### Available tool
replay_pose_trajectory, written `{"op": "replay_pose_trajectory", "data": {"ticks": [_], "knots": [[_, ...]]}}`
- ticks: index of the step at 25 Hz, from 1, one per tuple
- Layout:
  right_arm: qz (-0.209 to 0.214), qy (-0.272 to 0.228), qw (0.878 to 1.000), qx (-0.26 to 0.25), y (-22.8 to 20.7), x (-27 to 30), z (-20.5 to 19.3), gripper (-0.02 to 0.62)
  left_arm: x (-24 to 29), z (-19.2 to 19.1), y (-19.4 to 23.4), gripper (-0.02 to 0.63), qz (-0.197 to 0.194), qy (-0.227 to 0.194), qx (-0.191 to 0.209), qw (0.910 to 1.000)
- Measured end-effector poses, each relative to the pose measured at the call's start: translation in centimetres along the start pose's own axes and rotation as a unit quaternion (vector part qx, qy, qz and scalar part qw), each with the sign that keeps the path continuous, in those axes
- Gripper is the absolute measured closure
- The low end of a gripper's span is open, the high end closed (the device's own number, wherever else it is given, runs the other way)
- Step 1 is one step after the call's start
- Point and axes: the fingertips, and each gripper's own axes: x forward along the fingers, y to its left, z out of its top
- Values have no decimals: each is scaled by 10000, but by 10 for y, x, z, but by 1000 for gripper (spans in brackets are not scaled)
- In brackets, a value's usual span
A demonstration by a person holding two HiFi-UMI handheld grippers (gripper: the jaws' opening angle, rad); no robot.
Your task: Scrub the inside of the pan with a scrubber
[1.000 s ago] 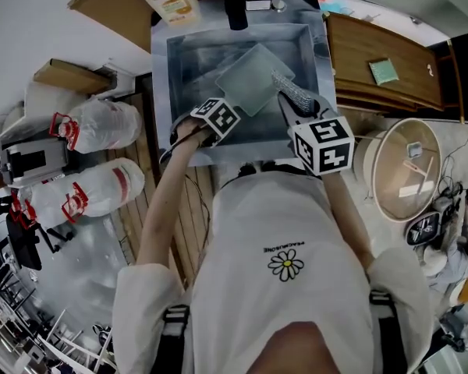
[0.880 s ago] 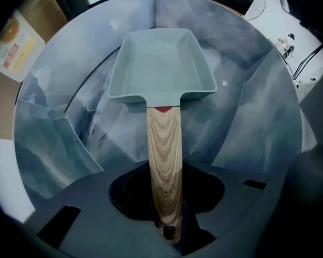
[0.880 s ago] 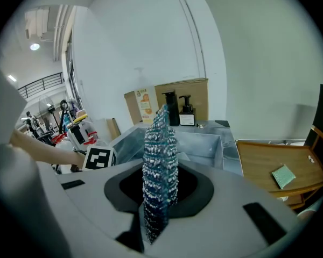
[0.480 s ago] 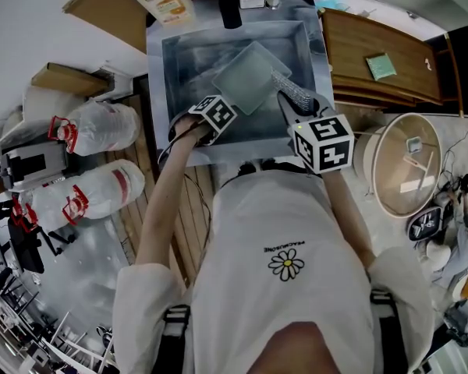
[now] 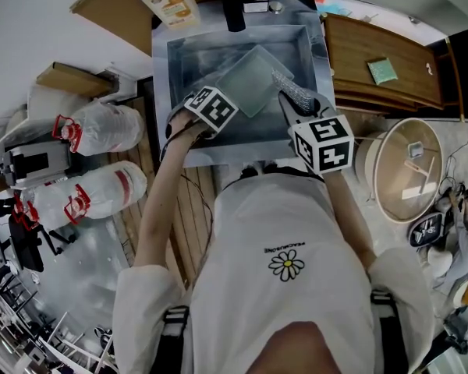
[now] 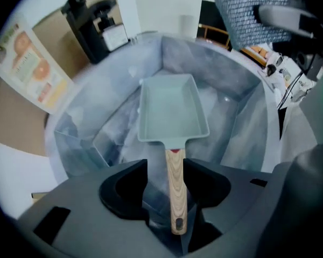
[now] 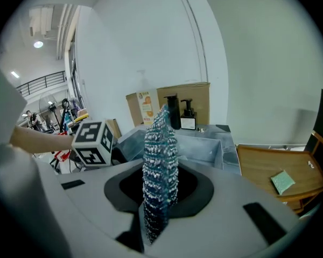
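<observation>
The left gripper is pointed down into the steel sink. Its jaws have just been opening and are now spread wide. The wooden handle is seen between them, with a gap left on either side, so nothing is gripped. The rectangular pale-green pan is laid in the basin, handle toward the person. Further right, the mesh scrubber is clamped upright in the closed right gripper, beside the pan's right edge.
</observation>
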Motion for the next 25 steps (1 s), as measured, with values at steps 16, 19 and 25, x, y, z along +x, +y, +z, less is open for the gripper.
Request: {"op": "replay_pose_trajectory", "data": {"ticks": [16,19,25], "knots": [[-94,-1176,9925,-305,7,-20,55,534,-243,88,14,571,2385,-4590,-684,8531],[-181,-1327,9900,-438,11,-27,59,534,-258,83,0,583,2359,-5199,-1049,8143],[-423,-1621,9837,-658,14,-38,65,535,-253,75,-23,591,2148,-5570,-1555,7870]]}}
